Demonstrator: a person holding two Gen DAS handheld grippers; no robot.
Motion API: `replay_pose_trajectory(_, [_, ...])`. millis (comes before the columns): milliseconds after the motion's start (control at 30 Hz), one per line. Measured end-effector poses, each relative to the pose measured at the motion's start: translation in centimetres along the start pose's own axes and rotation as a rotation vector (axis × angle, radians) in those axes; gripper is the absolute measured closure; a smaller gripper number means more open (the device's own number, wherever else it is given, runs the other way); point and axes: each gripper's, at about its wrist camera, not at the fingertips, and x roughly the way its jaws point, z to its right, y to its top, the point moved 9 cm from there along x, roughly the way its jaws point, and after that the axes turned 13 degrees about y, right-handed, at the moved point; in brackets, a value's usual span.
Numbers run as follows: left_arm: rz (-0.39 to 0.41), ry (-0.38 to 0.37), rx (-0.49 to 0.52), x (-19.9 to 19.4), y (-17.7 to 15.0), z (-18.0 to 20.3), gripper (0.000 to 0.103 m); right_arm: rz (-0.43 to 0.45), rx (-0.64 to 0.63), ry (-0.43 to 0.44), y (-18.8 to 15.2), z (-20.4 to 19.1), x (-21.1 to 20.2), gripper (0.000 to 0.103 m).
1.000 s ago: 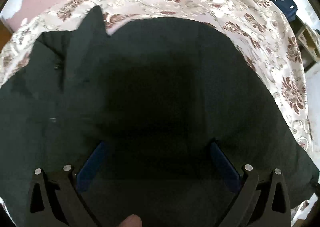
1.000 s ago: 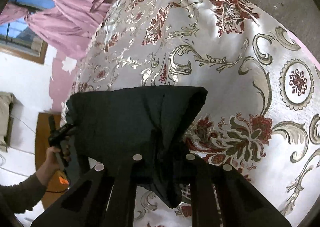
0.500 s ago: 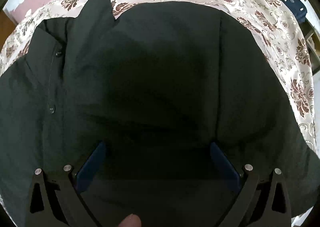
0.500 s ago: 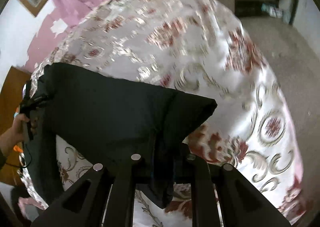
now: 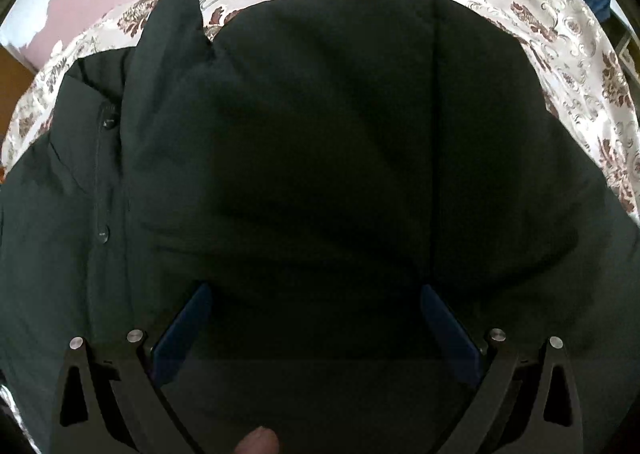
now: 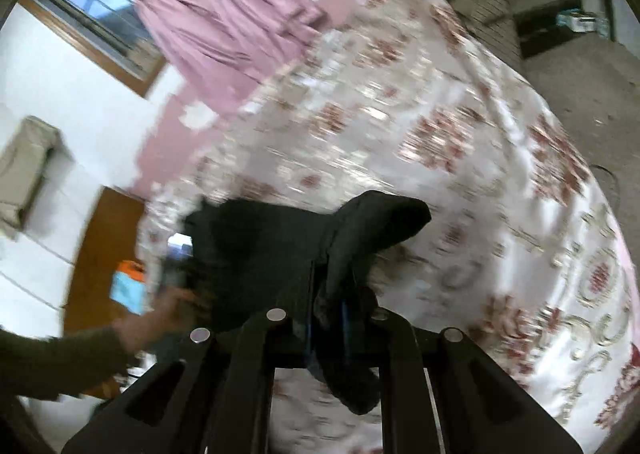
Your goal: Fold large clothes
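Dark jacket (image 5: 320, 142) lies spread over the floral bedspread (image 5: 568, 38) of a bed, filling nearly all of the left wrist view, its button placket at the left and one flap standing up near the far edge. Compared with a second ago the garment reaches farther up that view and covers more of the patterned cloth, so the left tool (image 5: 316, 318) has closed in low over it. Its blue-padded fingers (image 5: 184, 326) stand spread wide with fabric below and between them; nothing is pinched there yet.

On the other side, the right tool (image 6: 328, 318) is pressed together on a bunched corner of the jacket, which droops below its fingers and peaks above them. That view is now smeared by motion and tilted up toward the pink curtain (image 6: 224, 26) and window, where half a second ago it faced the bedspread: the held corner is being swung through the air. The person's left hand (image 6: 160, 314) shows blurred at the garment's far end.

Judging by this, a fold is under way, the right side carrying one corner across while the left side is set to pin or take the opposite edge.
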Motion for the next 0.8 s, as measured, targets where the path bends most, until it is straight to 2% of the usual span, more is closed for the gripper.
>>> replay_pose_trajectory(200, [-0.042, -0.080, -0.074, -1.9, -0.8, -3.3, 0.000, -0.005, -0.052, 0.107, 2.3, -9.4, 1.0, 0.093])
replay_pose_trajectory(333, [-0.028, -0.150, -0.158, -4.7, -3.1, -9.9, 0.000, -0.055, -0.115, 0.175, 2.7, -17.7, 4.4, 0.093])
replay_pose_trajectory(467, [-0.030, -0.178, -0.240, -6.1, -7.9, -19.3, 0.000, -0.108, -0.169, 0.240, 1.9, -25.3, 8.7, 0.093])
replay_pose_trajectory(633, [-0.044, -0.149, -0.294, -5.7, -14.0, -29.3, 0.000, -0.201, -0.207, 0.305, -1.9, -34.3, 16.5, 0.093])
replay_pose_trajectory(733, [-0.058, -0.123, -0.316, -4.9, -17.1, -34.6, 0.000, -0.268, -0.205, 0.337, -5.7, -38.6, 22.3, 0.093])
replay_pose_trajectory(800, [-0.068, -0.119, -0.345, -4.5, -18.8, -37.4, 0.000, -0.314, -0.205, 0.340, -8.0, -40.1, 26.2, 0.093])
